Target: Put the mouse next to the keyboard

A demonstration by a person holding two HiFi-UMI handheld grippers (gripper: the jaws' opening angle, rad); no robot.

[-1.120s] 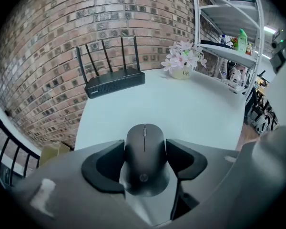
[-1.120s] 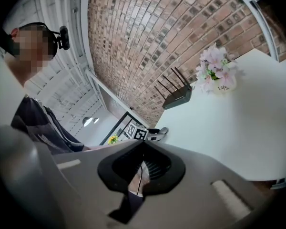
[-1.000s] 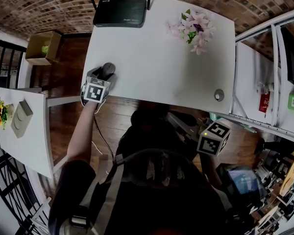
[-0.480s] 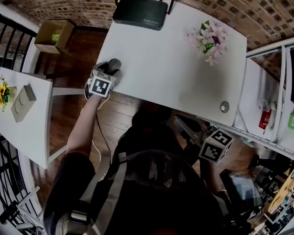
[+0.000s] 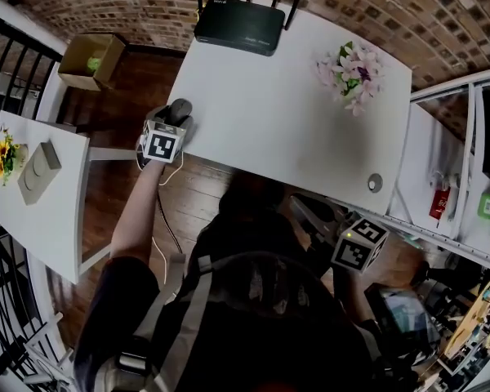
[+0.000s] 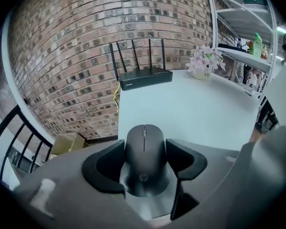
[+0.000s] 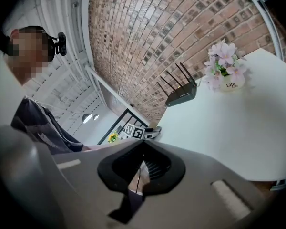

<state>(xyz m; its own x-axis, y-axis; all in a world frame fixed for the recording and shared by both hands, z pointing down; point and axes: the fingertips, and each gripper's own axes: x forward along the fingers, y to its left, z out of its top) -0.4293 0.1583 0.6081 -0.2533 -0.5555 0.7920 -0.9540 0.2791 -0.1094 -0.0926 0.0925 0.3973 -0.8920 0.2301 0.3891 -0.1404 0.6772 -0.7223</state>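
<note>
A dark grey mouse point(image 6: 144, 144) sits between the jaws of my left gripper point(image 6: 144, 155), which is shut on its sides. In the head view this gripper point(image 5: 170, 126) holds the mouse point(image 5: 180, 109) at the left edge of the white table point(image 5: 278, 129), low over the top. My right gripper point(image 7: 142, 148) is shut with nothing in it. Its marker cube point(image 5: 359, 244) hangs below the table's near edge, beside the person's body. No keyboard shows in any view.
On the table stand a black router point(image 5: 238, 25) at the far edge, a pot of pink flowers point(image 5: 351, 70) at the far right and a small round disc point(image 5: 375, 182) near the front right. A small side table point(image 5: 45, 219) stands left, white shelving point(image 5: 474, 137) right.
The head camera has shifted a little. My left gripper still holds the mouse at the table's left edge, and the right gripper stays low by the body.
</note>
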